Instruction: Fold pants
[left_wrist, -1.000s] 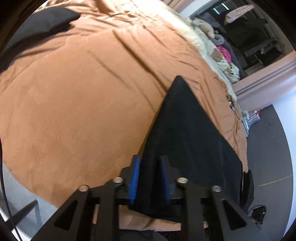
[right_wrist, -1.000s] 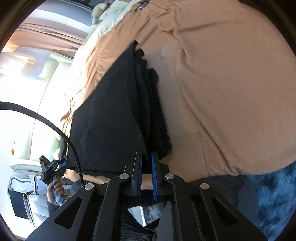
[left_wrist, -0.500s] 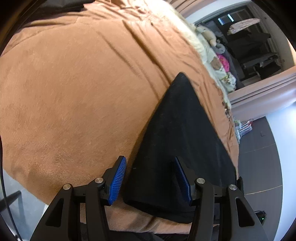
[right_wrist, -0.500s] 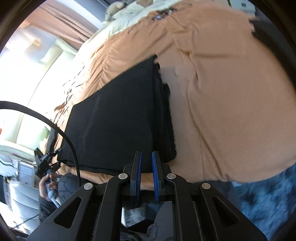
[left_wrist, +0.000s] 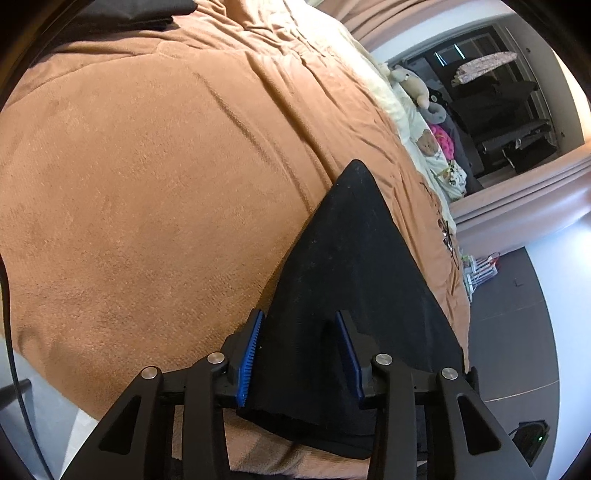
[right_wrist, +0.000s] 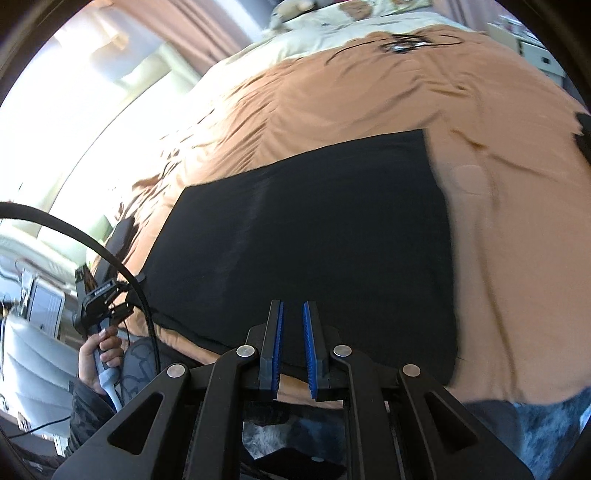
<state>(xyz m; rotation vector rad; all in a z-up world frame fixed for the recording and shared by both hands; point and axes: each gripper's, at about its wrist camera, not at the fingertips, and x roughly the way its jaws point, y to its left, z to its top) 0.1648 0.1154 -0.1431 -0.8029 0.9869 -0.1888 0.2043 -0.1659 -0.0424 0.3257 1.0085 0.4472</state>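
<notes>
right wrist view: my right gripper (right_wrist: 293, 350) has lifted off the pants (right_wrist: 314, 240), jaws nearly together, empty. pants lie folded flat on the bed (right_wrist: 498, 295). left gripper (left_wrist: 299, 354) jaws just narrowed, straddling a pants corner, not pinching. fold looks done.

Left gripper's fingers (left_wrist: 251, 354) hide the pants' (left_wrist: 354, 295) near edge.

A bed with a brown blanket (left_wrist: 155, 177) fills the room. Stuffed toys (left_wrist: 415, 86) lie at its head, pinkish curtains (right_wrist: 207, 33) hang beside a bright window (right_wrist: 74, 110), and the floor (left_wrist: 517, 325) is dark.
</notes>
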